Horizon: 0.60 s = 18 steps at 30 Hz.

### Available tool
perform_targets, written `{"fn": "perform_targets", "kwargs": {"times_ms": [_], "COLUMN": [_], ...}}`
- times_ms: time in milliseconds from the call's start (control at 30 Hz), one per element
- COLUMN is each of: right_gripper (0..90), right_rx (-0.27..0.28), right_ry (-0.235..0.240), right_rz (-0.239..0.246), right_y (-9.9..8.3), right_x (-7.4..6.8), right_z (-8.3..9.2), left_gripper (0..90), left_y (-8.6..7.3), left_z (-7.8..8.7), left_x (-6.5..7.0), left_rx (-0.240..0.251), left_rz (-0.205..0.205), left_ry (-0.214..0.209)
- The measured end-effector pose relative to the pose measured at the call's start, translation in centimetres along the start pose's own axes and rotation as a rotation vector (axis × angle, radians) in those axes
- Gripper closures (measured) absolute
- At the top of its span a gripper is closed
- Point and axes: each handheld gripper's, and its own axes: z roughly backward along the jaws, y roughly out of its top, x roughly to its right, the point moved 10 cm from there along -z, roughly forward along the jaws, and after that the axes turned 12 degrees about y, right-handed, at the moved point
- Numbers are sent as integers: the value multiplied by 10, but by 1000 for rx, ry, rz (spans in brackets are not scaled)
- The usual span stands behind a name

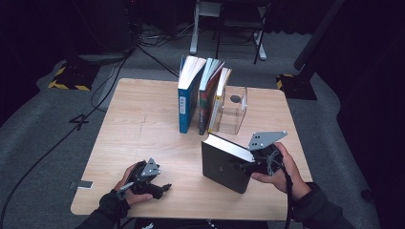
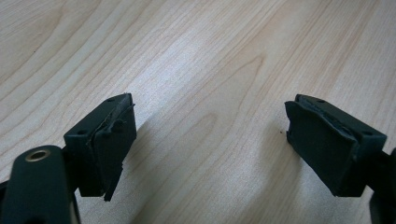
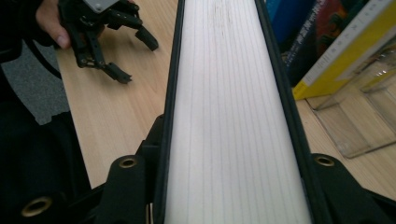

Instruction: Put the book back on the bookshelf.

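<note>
Black book (image 1: pixel 224 164): a thick hardback with smooth, matte black covers and a white page block; it stands on the near right part of the table, tilted, one lower corner toward me.
Page edge (image 3: pixel 233 116): pale, finely lined by the leaves, framed on both sides by the thin dark rims of the covers.
Right claw (image 1: pixel 255 164): mine, clenched on the black book, one jaw against each cover, the page block between them; in the right claw's view the covers run straight up from between the jaws.
Right hand (image 1: pixel 282 171): wrapped round the claw's body at the right edge of the book, under the grey three-cornered plate (image 1: pixel 265 139).
Left claw (image 2: pixel 210 144): released, jaws standing wide apart with bare wood between them; the black rubber pads (image 2: pixel 109 149) are blocky and rough, the left one frayed at its lower edge.
Left hand (image 1: pixel 131 188): low over the near left part of the table, well apart from the book.
Table (image 1: pixel 143 124): light wood, with wavy grain and rounded corners.
Standing books (image 1: pixel 203 93): a blue one, a dark one and a yellow-spined one, upright at the far middle, pages fanning at the top.
Clear stand (image 1: pixel 234 109): a transparent plastic box-like bookend, just right of the yellow-spined book and touching it.
</note>
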Motion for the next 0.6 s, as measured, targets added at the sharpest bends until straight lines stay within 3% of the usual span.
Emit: {"fn": "perform_targets", "kwargs": {"times_ms": [367,567,600], "right_gripper": [533,533,533], "right_rx": [29,67,67], "right_ry": [-116,-197,-197], "right_rz": [-88,-151,-151], "right_y": [-5,-1,-1], "right_x": [37,67,67], "right_z": [29,43,43], "left_gripper": [159,159,159], "left_y": [0,1,1], "left_z": [0,-1,-1], "left_x": [0,0,1], "left_rx": [-1,-1,-1], "left_rz": [7,11,11], "left_ry": [2,5,5]}}
